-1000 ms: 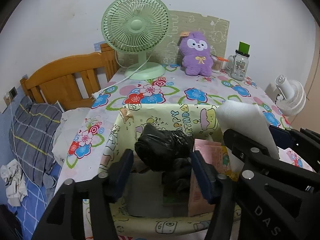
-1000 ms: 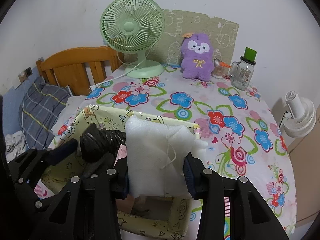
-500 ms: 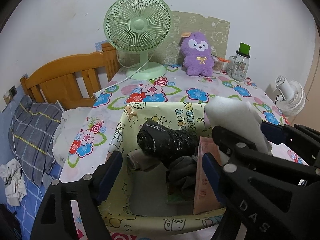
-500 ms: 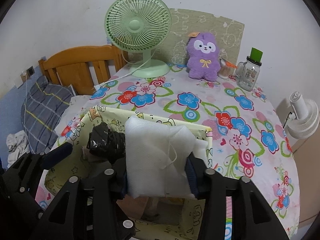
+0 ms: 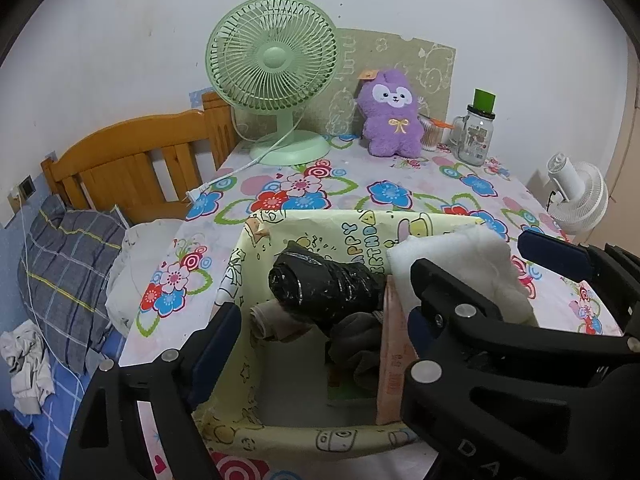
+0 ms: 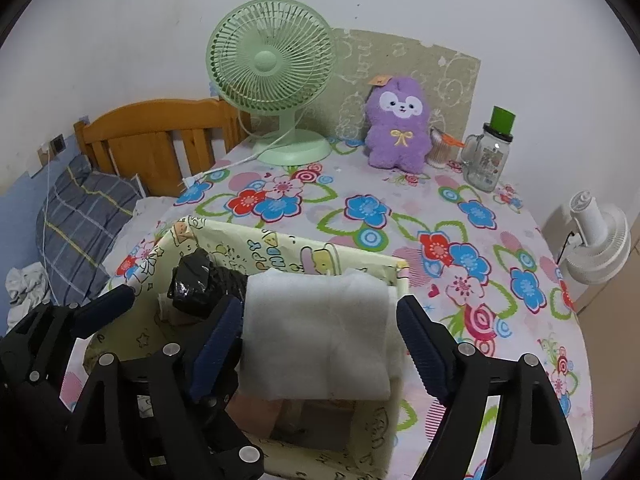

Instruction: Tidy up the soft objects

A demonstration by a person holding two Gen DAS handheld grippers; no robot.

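A yellow cartoon-print box (image 5: 360, 228) (image 6: 280, 248) stands at the table's near edge. In it lie a black plastic-wrapped roll (image 5: 320, 286) (image 6: 200, 280), a grey cloth (image 5: 356, 340), a beige rolled cloth (image 5: 268, 320) and a pink packet (image 5: 390, 352). A white padded sheet (image 6: 316, 332) (image 5: 456, 256) rests over the box's right end. My right gripper (image 6: 320, 336) is open, its pads apart on either side of the sheet. My left gripper (image 5: 316, 340) is open over the box, touching nothing.
A green desk fan (image 5: 276, 76), a purple plush (image 5: 392, 120) and a glass jar with a green lid (image 5: 478, 132) stand at the table's far side. A wooden bed headboard (image 5: 132, 164) and a plaid pillow (image 5: 68, 256) lie left. A white fan (image 5: 580, 196) stands right.
My right gripper has opened and let go of the white sheet, which now lies on the box. My left gripper has opened wider and drawn back from the black roll.
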